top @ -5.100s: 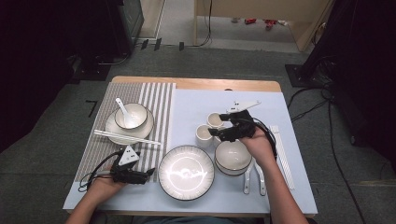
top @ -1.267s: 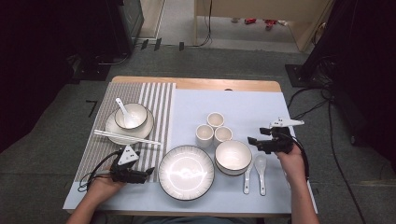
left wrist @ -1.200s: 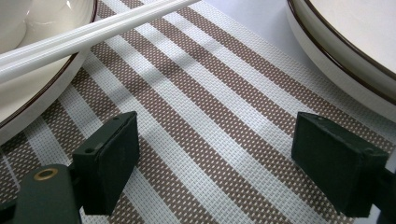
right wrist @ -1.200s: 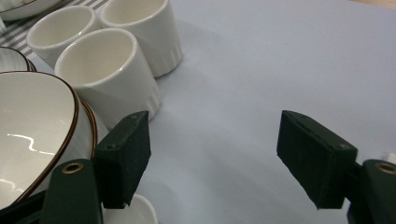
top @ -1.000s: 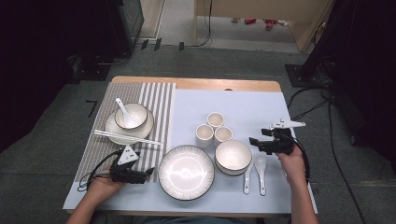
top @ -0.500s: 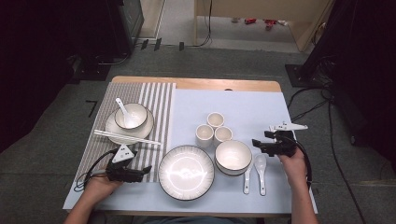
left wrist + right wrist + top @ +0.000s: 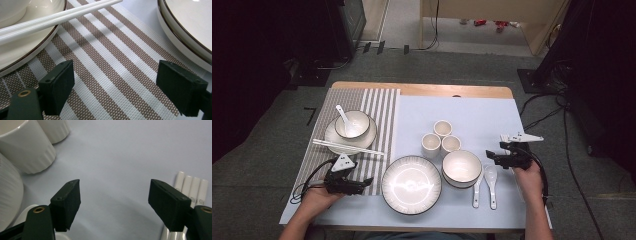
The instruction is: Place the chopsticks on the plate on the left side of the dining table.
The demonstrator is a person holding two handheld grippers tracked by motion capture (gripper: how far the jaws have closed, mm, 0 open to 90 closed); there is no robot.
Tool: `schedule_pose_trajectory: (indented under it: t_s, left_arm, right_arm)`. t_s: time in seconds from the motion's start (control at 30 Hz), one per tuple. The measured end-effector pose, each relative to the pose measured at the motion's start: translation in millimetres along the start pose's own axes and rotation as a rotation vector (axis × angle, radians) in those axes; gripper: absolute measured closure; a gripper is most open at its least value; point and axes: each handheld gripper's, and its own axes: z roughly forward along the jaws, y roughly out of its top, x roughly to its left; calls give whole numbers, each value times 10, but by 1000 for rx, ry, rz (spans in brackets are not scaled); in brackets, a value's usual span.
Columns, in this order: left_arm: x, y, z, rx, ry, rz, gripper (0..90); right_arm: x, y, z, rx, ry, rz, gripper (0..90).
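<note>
Right gripper [image 7: 113, 202]: two black jaws stand wide apart, with nothing between them, above a pale blue-grey table mat [image 7: 120, 152]. At far left stand two white ribbed ceramic cups [image 7: 26, 147], one behind the other; the curved ribbed wall of a white bowl [image 7: 8, 195] lies at the left edge. At right, four white chopstick ends [image 7: 191, 188] lie side by side, partly behind the right jaw.

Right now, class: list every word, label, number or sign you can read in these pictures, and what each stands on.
"S": a small printed mark on two of the white chopsticks in the right gripper view; whatever else is printed there is too small to read.
Bowls, cups, plates, spoons and mats: no text.
</note>
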Motion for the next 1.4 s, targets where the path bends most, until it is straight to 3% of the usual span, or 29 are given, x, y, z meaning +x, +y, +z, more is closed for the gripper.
schedule_pose_trajectory:
  t_s: [0.27,0.73,0.83,1.17,1.3,1.4]
  left_arm:
    - [39,15,-74,-39,-33,2,156]
    - [87,52,-118,-56,-52,-12,157]
    - [89,56,-129,-72,-50,-6,236]
    - [127,88,-149,-95,-36,3,257]
    - [165,106,-130,-76,-31,-25,261]
    - [186,112,-135,-82,-42,-40,336]
  right_arm:
    - [-65,-73,-21,-3,-36,8,259]
    - [-134,-157,-55,-7,-69,26,259]
    - [-145,-171,-69,-7,-80,28,259]
    - [-211,-244,-87,-2,-113,38,257]
    - [-213,-257,-88,3,-121,39,255]
    - [-227,-267,-103,-6,-130,43,255]
